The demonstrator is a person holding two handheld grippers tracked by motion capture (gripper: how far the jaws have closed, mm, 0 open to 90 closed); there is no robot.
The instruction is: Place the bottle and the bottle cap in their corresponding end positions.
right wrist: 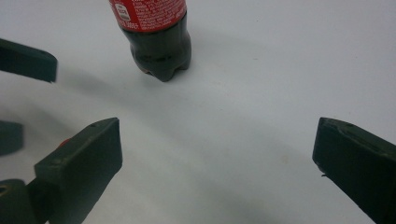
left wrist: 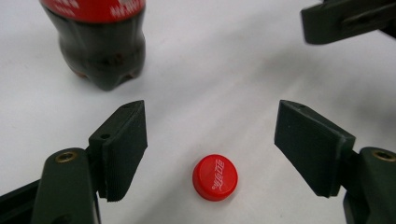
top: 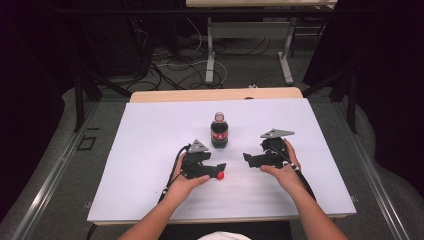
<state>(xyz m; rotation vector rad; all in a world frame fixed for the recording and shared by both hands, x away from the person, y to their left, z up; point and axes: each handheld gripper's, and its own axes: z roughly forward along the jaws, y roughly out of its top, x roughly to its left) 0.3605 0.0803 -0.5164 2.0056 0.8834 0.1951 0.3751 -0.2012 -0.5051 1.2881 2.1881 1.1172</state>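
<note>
Cola bottle [top: 219, 131] upright mid-table [top: 150, 150], its red cap [left wrist: 215, 177] off.
The cap lies between the left gripper's [left wrist: 210, 140] wide-open, empty jaws; right gripper [right wrist: 217, 158] also open, empty, nearby.

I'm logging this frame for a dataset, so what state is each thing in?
Cola bottle: upright on the white table, uncapped, nearly full of dark drink.
Red cap: off the bottle, lying on the table, logo up, between the left tool's jaws, untouched.
Left tool: open, holding nothing.
Right tool: open, holding nothing.
</note>
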